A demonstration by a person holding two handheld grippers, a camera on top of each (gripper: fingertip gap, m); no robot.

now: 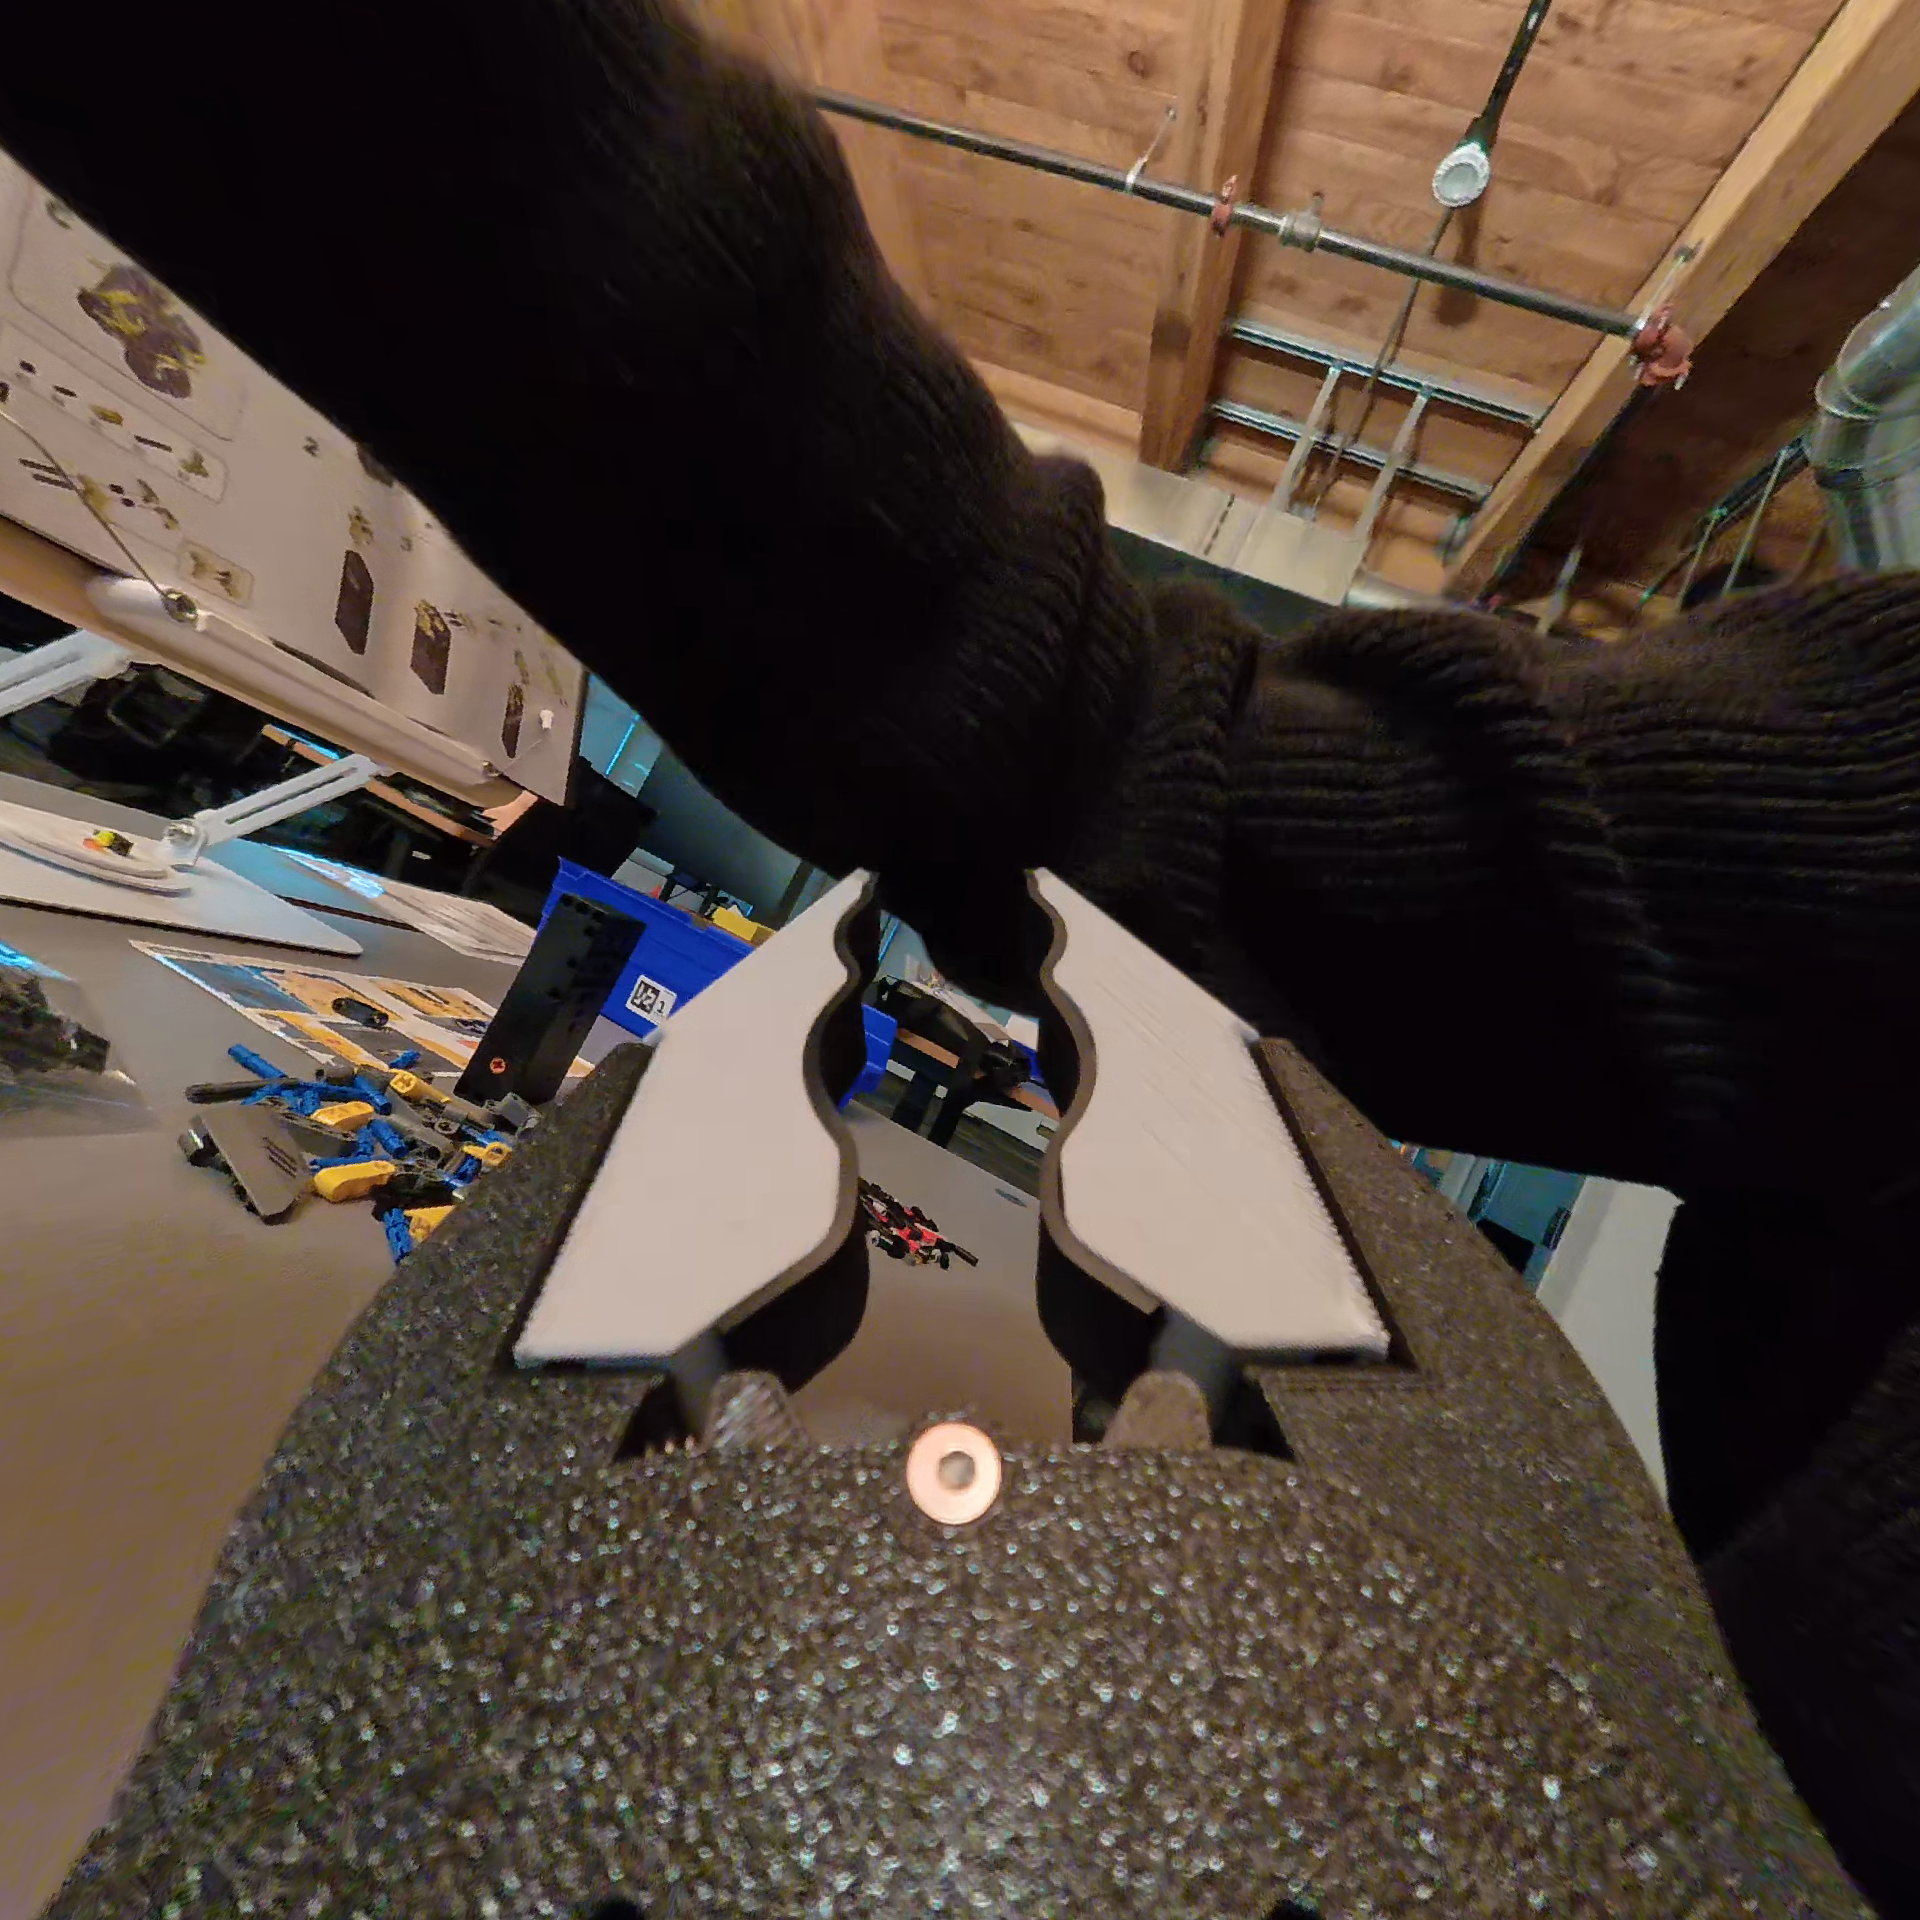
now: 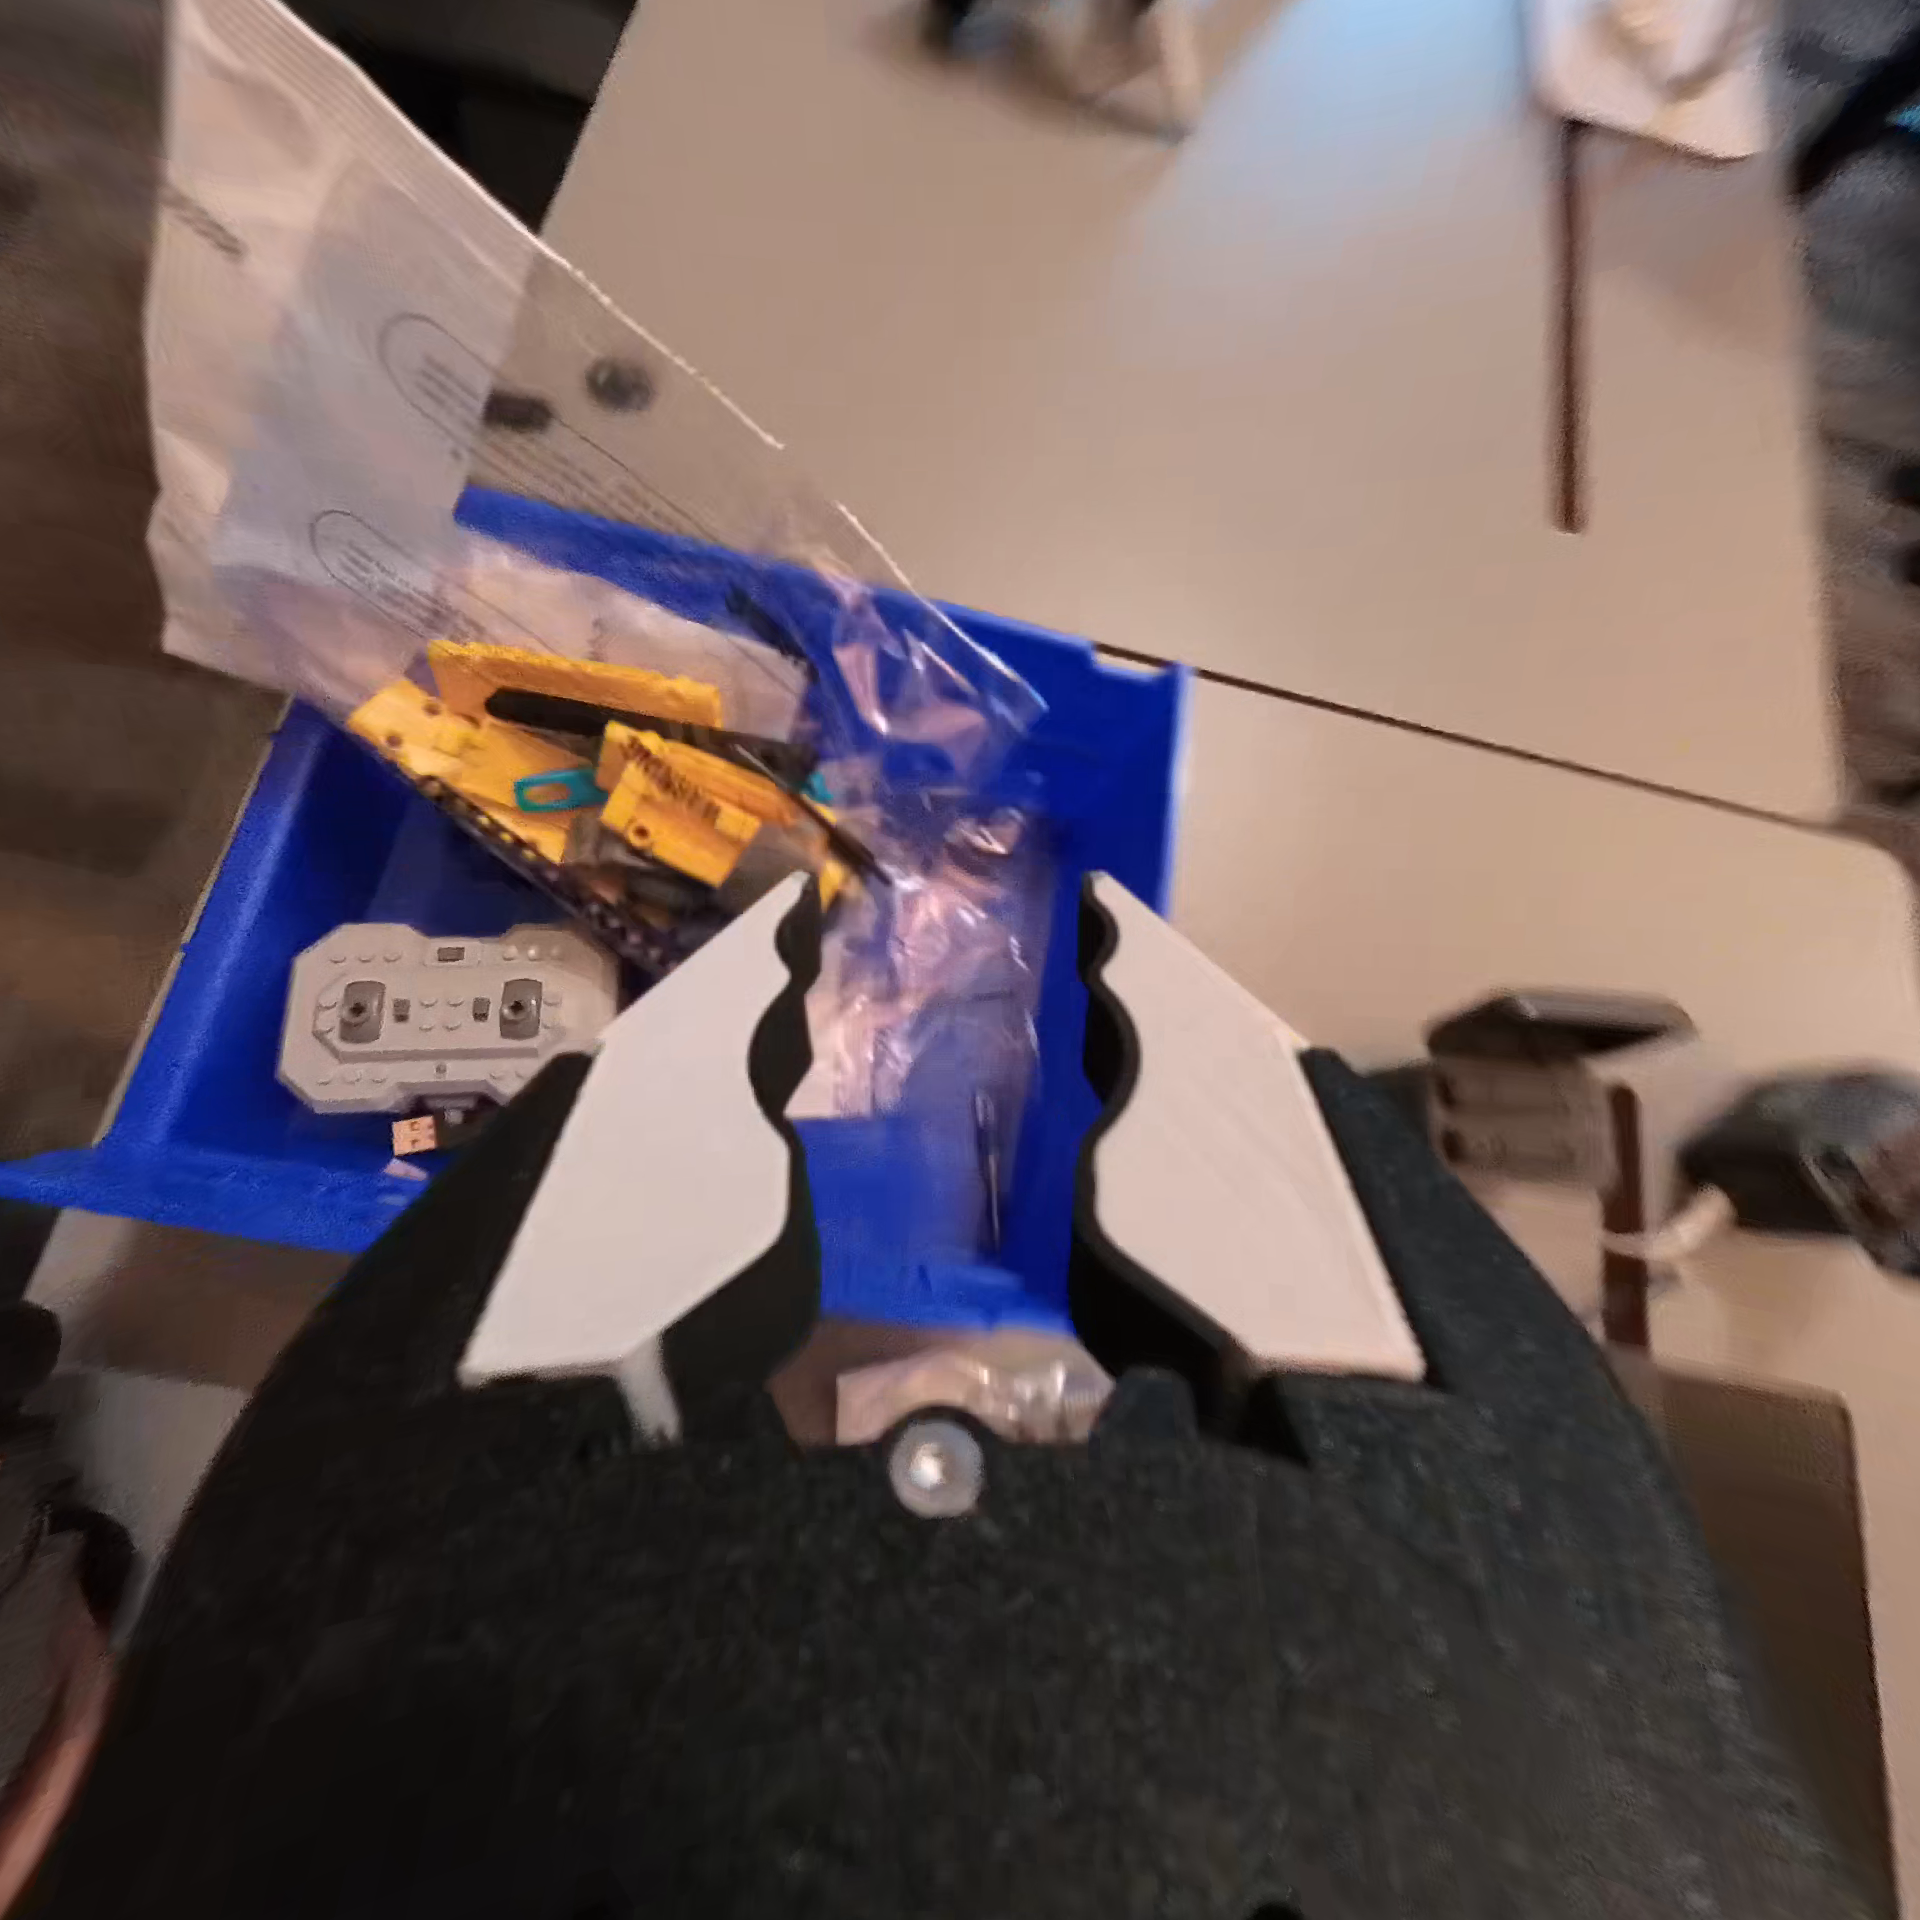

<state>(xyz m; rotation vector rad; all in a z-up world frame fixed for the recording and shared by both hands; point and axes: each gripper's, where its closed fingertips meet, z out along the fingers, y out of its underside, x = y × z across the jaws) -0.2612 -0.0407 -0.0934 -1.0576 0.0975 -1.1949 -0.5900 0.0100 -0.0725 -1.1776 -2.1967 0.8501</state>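
Filling the upper half of the left wrist view, a black knit sleeve [image 1: 644,436] blocks most of what lies past the left gripper [image 1: 951,904], whose fingertips point at it; whether they touch the cloth I cannot tell. At left of that frame loose blue and yellow bricks [image 1: 364,1132] lie on the grey table [image 1: 156,1351], beside a black block [image 1: 551,997] standing tilted, with a booklet [image 1: 312,997] behind and a blue bin [image 1: 665,935] farther back. The left gripper is parted, nothing between its fingers. In the right wrist view, which is blurred, a blue bin [image 2: 1122,790] sits at centre, holding a grey controller [image 2: 436,1018] at its lower left. A clear bag [image 2: 582,644] of yellow parts hangs over the bin from the upper left. The right gripper [image 2: 945,894] hovers above the bin's near side, spread wide and empty, its left tip just beside the bag's lower edge
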